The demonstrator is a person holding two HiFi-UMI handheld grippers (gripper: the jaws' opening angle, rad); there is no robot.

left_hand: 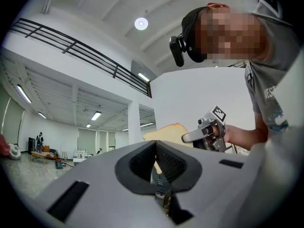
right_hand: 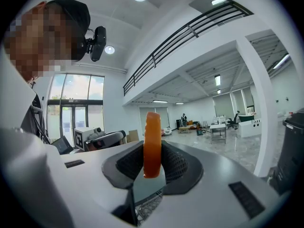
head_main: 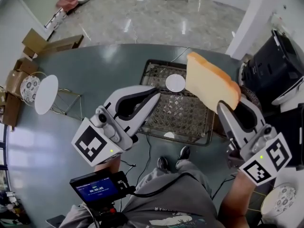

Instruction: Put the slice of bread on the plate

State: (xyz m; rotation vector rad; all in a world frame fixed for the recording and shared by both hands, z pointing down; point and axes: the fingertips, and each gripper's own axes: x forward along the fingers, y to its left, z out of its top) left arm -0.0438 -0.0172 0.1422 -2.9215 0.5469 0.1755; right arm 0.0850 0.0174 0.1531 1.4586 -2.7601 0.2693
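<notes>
The right gripper [right_hand: 152, 148] pinched the slice of bread [head_main: 211, 80] on edge in its jaws, aloft over the wire tray [head_main: 190, 115]. The left gripper [head_main: 156, 96] hung empty, jaws pressed together. The carry seemed under way; next the bread needed lowering flat onto the small white plate [head_main: 175, 82].

At your 12 o'clock a wire tray [head_main: 190, 113] lies on the round grey worktop [head_main: 95, 70]. Cardboard boxes [head_main: 35, 42] sit at 10 o'clock beside its rim, a black machine [head_main: 273, 70] stands at 2 o'clock, and a small lit screen [head_main: 97, 187] shows at 7 o'clock, close to you.
</notes>
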